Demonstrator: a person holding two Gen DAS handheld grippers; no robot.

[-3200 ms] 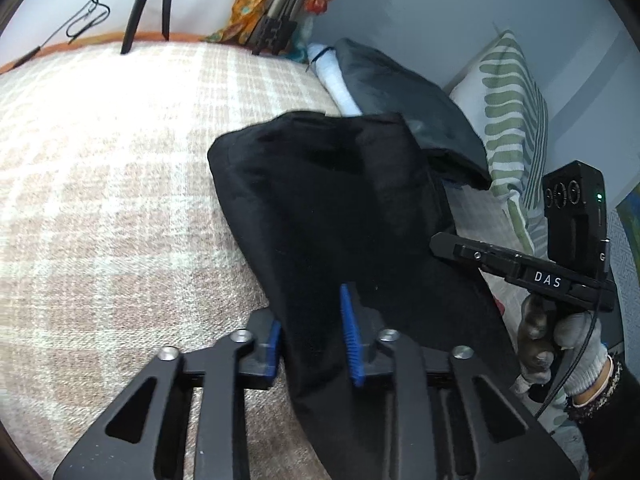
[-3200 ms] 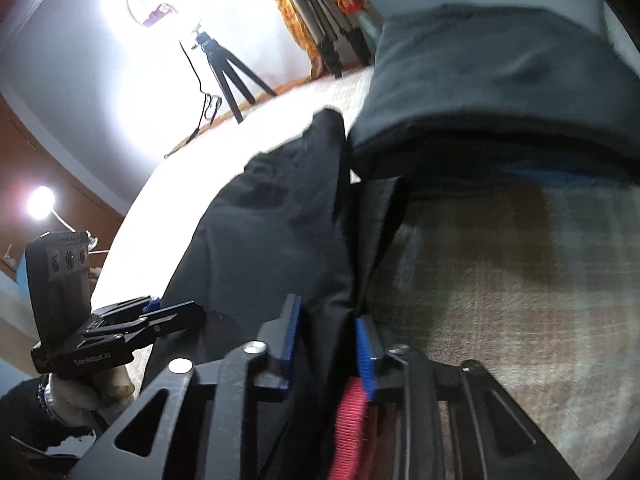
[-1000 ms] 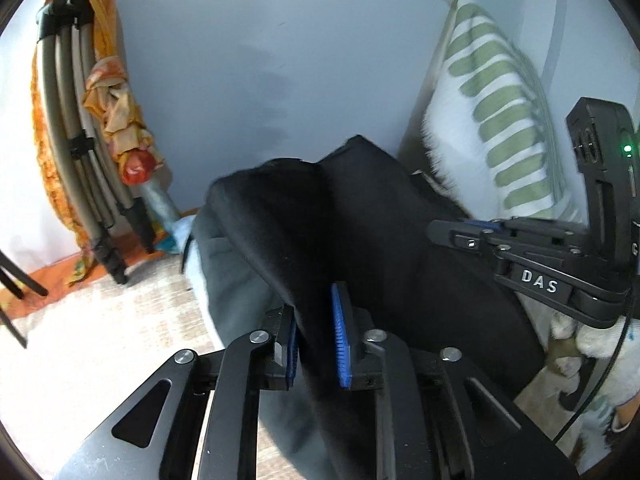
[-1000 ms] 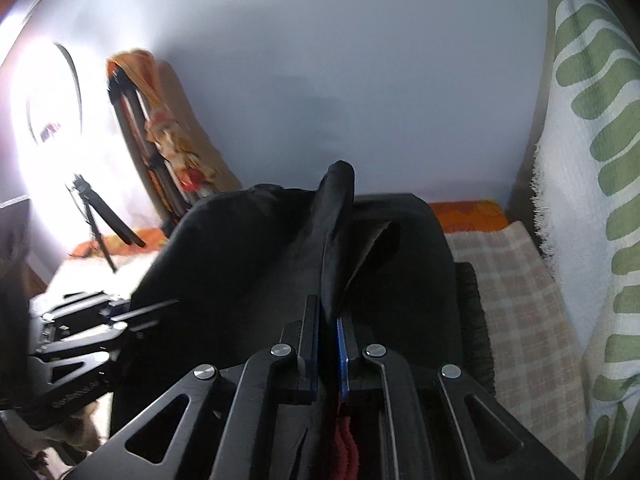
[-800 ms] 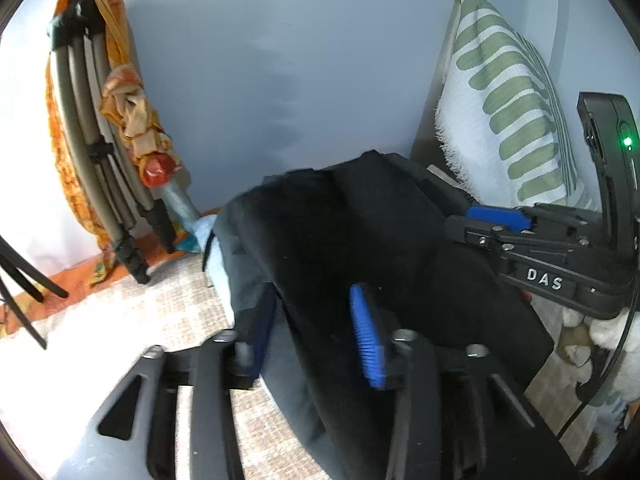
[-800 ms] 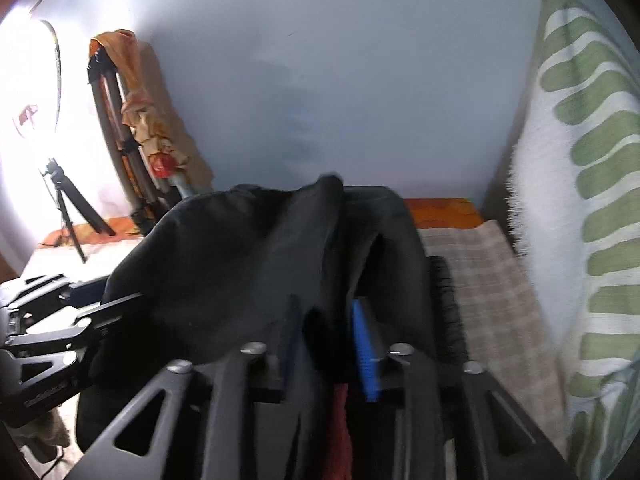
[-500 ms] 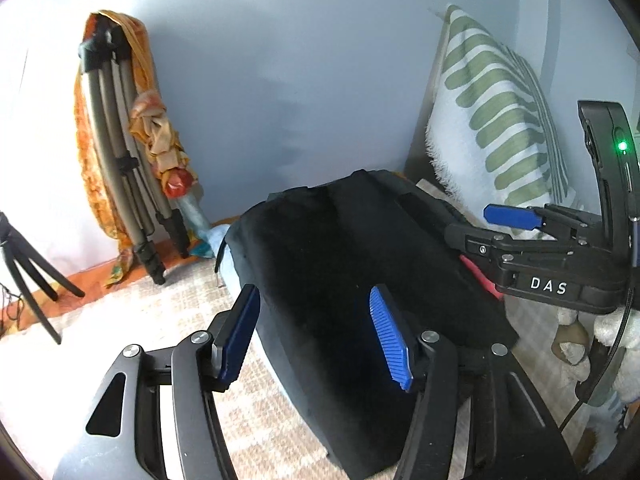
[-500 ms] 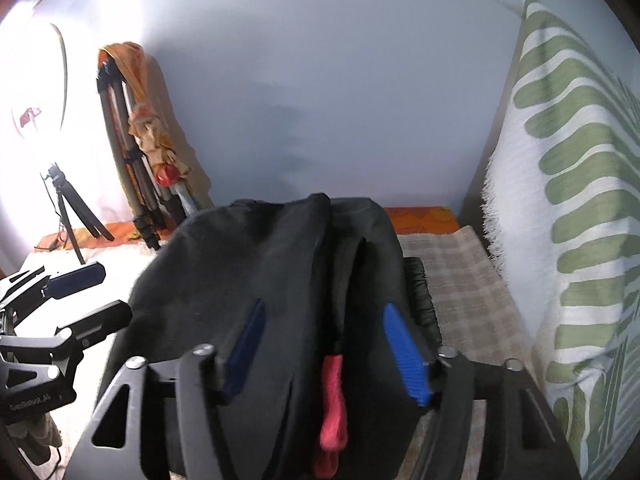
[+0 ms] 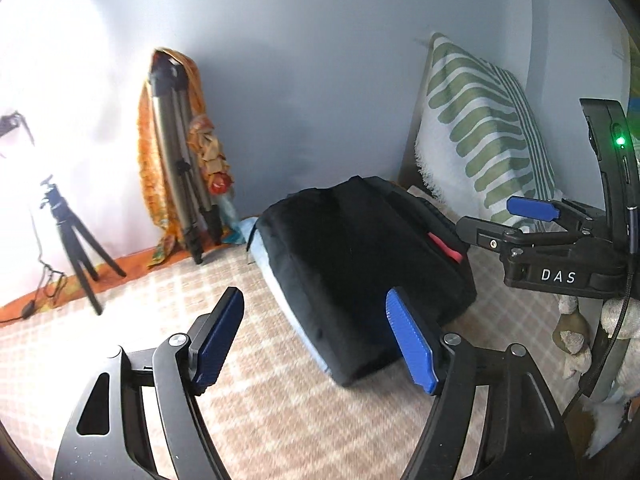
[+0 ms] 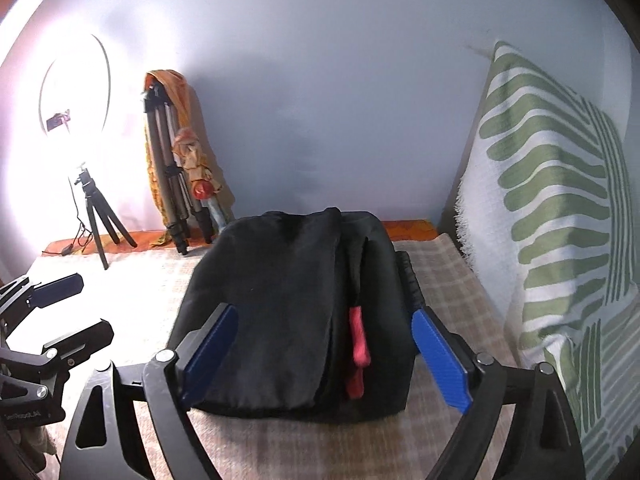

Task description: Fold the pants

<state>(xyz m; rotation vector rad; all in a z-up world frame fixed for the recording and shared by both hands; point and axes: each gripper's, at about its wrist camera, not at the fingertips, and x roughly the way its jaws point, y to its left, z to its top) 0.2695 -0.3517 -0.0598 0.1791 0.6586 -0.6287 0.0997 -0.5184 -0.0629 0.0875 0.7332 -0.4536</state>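
On the checked bedspread point(image 10: 448, 264), near the wall at 12 o'clock, the pants point(image 10: 288, 312) were left as a compact black bundle, seemingly stacked on other dark folded cloth; a pale blue layer point(image 9: 280, 280) was seen under its left edge. A second ago both grippers were clamped on the black cloth, and it was lifted off the bed. Now the cloth was released and lay flat, untouched.

Left gripper point(image 9: 316, 340): jaws were still opening, well spread, nothing between the pads; the bundle was seen beyond, at 1 o'clock. Right gripper point(image 10: 324, 356): jaws were also opening, near full spread, with the bundle framed between the fingers but not pressed by either pad. Both tools were pulled back and up from the stack.

Reading for the task: the folded pants were judged placed and the fold likely finished. Only a tidy-up of the loose edge may be left.

Orientation: in the right wrist view the long axis ran 6 to 12 o'clock, toward the wall. The fold seam point(image 10: 340, 280) followed the same line. A red tag point(image 10: 358, 344) was exposed at the near end, around 5 o'clock of the bundle. Which end holds the waistband could not be told. A striped pillow point(image 10: 560, 216) stood at 3 o'clock, apart from the bundle.
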